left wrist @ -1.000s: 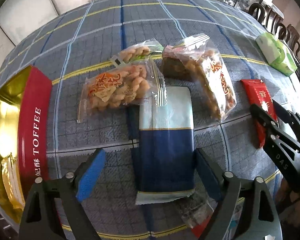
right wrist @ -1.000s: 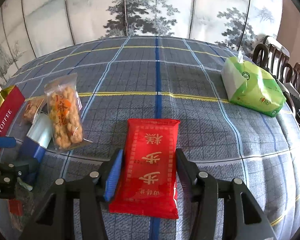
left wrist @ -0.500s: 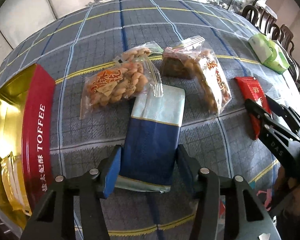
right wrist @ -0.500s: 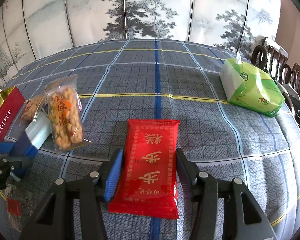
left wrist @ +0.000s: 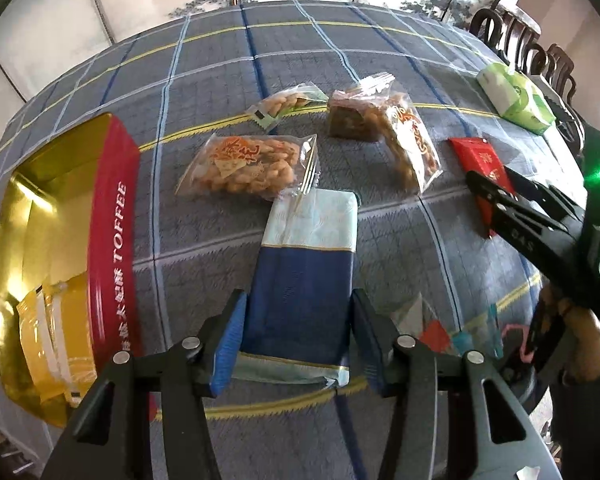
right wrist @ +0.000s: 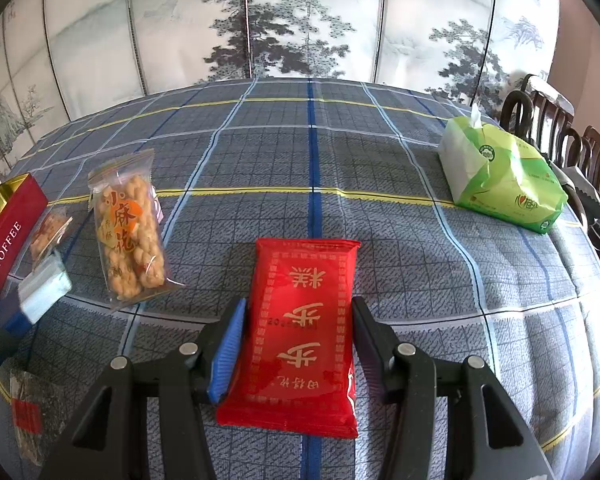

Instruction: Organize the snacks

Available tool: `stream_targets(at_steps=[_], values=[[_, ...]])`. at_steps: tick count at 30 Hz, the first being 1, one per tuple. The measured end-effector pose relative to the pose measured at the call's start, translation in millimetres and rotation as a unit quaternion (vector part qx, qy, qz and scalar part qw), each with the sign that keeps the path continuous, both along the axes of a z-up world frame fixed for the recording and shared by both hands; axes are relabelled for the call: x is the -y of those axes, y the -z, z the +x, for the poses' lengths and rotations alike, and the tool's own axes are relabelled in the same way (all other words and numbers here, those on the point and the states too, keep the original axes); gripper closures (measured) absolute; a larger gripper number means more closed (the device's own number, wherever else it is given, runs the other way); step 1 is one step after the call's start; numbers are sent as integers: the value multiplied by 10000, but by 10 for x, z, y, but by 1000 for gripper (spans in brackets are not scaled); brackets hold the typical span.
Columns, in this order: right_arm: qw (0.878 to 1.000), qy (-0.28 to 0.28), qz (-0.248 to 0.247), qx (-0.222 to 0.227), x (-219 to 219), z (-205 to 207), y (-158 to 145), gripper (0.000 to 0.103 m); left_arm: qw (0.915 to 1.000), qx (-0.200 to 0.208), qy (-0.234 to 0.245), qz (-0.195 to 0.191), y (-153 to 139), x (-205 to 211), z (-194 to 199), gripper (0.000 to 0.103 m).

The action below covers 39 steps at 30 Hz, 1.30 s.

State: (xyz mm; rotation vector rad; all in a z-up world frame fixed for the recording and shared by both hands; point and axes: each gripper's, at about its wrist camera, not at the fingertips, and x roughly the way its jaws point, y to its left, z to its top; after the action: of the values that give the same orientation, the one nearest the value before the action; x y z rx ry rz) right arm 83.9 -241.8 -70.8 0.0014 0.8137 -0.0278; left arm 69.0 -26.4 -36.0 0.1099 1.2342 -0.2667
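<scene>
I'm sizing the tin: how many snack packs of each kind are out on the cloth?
Clear bags of golden snacks: 3
Clear bag of dark snacks: 1
Red packet: 1
Blue-and-white packet: 1
Total: 6, plus small blurred packets at the near edge, uncounted.

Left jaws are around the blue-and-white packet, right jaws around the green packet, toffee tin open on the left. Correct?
Not quite. The right gripper has its jaws around the red packet, as the right wrist view shows; the green pack lies untouched far right. The blue-and-white packet and the open toffee tin are as stated.
</scene>
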Motion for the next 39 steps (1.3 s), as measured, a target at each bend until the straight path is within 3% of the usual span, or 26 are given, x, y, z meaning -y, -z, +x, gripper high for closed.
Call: stream_targets(at_steps=[16,32,39], values=[[10000,14,-10,3,6,-1,-10,49,9996,-88,109,-235,-151,-139,-378,57],[10000,15,-18,3,7,-2,-12,49,9988,380,27,-307,-533,-308,-467,58],[10000,15,-20,3,3,-2,-11,49,9976,548,-369,-185,-638,-594,-376,58]])
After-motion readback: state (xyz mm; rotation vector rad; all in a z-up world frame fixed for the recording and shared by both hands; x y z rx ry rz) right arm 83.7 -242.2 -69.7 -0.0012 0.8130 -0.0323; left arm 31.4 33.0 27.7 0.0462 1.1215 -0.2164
